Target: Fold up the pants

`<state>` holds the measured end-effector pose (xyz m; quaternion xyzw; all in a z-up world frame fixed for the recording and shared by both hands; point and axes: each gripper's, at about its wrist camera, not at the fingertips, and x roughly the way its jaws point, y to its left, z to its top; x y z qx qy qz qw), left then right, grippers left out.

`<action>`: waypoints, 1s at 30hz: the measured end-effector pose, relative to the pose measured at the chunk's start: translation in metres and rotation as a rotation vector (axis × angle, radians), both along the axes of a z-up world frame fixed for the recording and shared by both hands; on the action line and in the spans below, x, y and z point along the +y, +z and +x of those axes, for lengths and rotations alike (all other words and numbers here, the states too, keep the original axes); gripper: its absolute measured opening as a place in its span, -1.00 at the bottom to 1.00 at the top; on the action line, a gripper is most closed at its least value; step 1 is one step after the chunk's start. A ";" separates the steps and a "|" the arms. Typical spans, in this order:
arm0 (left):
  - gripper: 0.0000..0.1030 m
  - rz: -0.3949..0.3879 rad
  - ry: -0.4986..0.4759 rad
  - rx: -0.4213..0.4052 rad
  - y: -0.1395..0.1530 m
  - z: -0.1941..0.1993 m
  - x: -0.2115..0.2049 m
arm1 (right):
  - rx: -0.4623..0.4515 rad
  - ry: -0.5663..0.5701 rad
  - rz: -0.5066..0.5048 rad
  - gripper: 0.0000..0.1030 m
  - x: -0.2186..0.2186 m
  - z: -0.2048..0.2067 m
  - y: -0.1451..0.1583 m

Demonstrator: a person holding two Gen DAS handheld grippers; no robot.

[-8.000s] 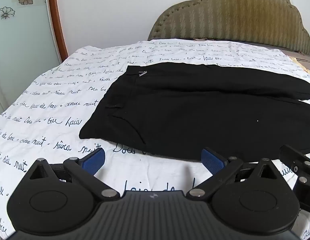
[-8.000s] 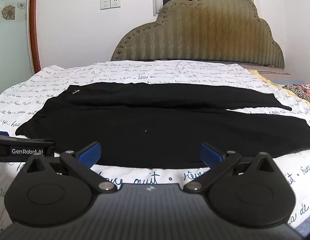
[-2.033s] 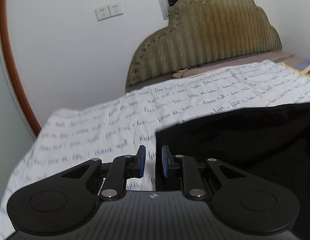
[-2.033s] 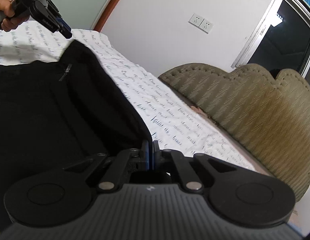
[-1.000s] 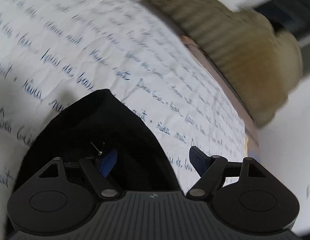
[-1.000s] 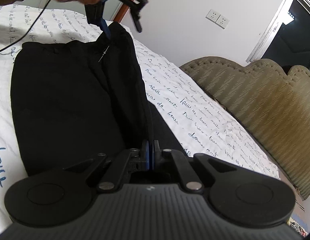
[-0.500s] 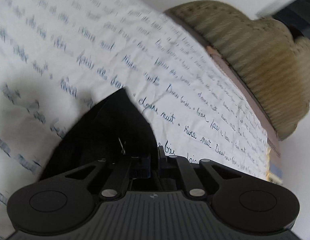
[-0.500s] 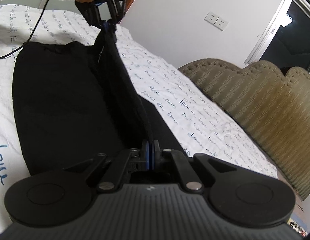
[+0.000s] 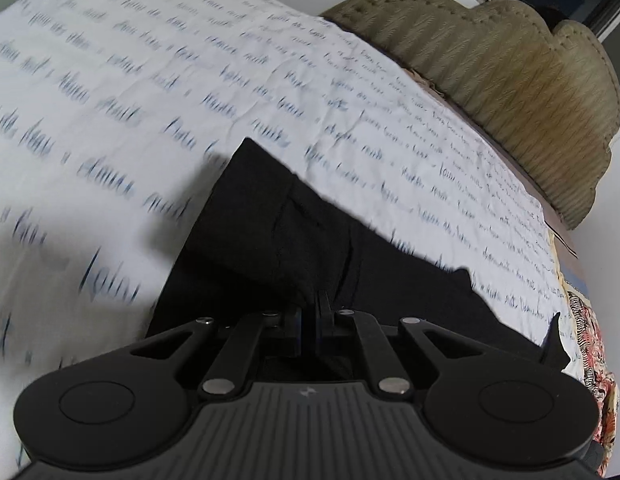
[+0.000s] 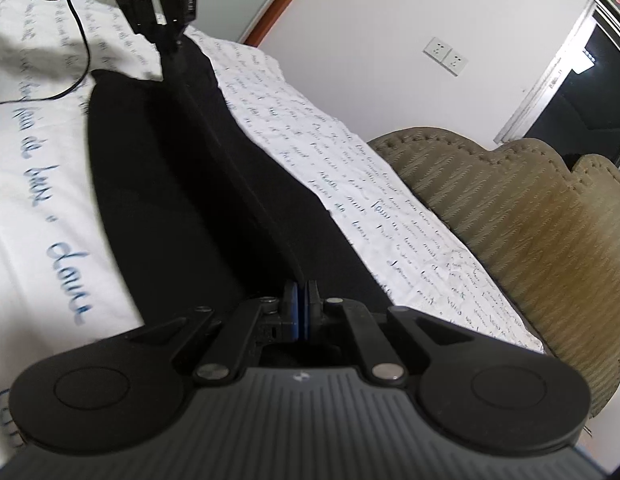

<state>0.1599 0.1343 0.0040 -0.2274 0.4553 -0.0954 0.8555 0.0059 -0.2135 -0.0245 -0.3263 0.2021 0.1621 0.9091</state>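
Since half-second ago, black fabric pants (image 10: 157, 184) far edge lifted higher; left gripper (image 9: 308, 322) and right gripper (image 10: 301, 312) both clenched on cloth; lengthwise fold over white script-printed bed sheet (image 9: 109, 92) half done, cross folds remain.

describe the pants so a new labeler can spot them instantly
Start at the olive scalloped headboard and come down onto the white bedsheet printed with blue cursive writing. The pants are the one solid black garment on it, pinched taut between the left gripper and the right gripper. Nothing else there is plain black cloth.
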 end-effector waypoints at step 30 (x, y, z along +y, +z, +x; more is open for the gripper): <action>0.29 0.256 0.063 -0.109 -0.001 -0.099 0.023 | 0.083 -0.005 -0.032 -0.85 0.016 -0.060 0.004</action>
